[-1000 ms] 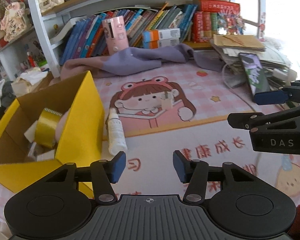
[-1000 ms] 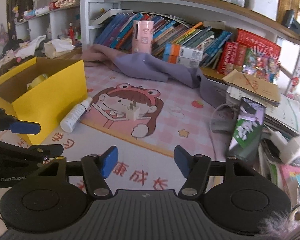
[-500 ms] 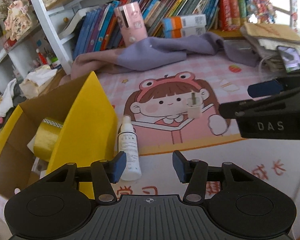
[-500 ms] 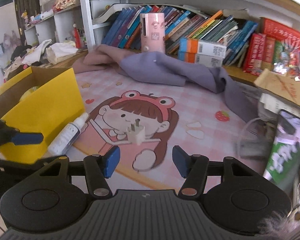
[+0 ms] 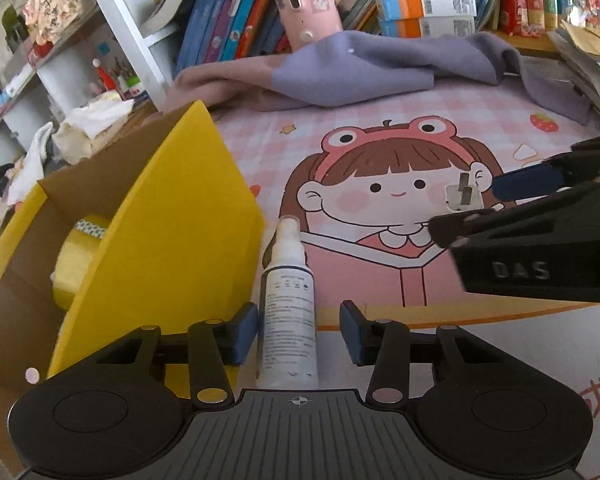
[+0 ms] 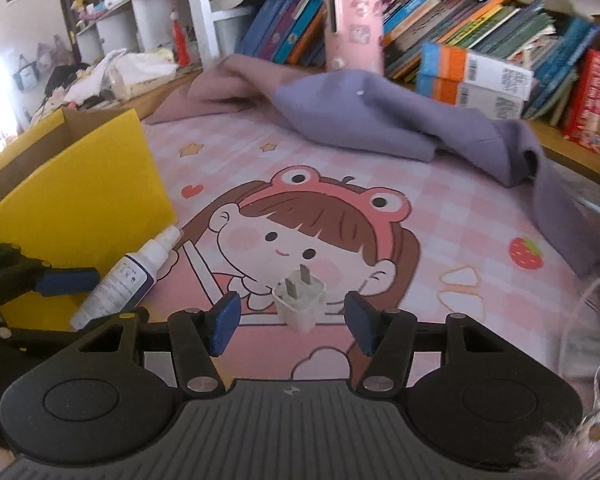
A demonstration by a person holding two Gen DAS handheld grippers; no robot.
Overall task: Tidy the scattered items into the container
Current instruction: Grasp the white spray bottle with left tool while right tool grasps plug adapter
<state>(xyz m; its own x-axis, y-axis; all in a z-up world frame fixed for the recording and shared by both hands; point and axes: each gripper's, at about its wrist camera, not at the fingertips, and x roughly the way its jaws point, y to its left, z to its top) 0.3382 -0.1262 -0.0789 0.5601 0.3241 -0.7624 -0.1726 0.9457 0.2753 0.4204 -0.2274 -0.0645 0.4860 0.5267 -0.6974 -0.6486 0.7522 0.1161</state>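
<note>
A white spray bottle (image 5: 288, 312) lies on the cartoon mat beside the open yellow box (image 5: 160, 240), which holds a yellow tape roll (image 5: 76, 256). My left gripper (image 5: 298, 334) straddles the bottle's lower half. Its jaws are closing; the left pad is almost at the bottle and the right pad stands apart. A white plug adapter (image 6: 300, 300) sits prongs-up on the mat between the fingers of my right gripper (image 6: 293, 322), with a gap on each side. The bottle (image 6: 120, 280) and the box (image 6: 80, 188) also show at the left of the right wrist view.
A purple-and-pink cloth (image 5: 360, 72) lies bunched along the mat's far edge. Behind it a shelf holds books (image 6: 460, 32) and a pink cylinder (image 6: 354, 20). A white cable (image 6: 592, 292) sits at the right edge. Clothes are heaped left of the box.
Both grippers moved forward and down. The bottle came in between the left fingers and the plug between the right fingers. The left jaws narrowed.
</note>
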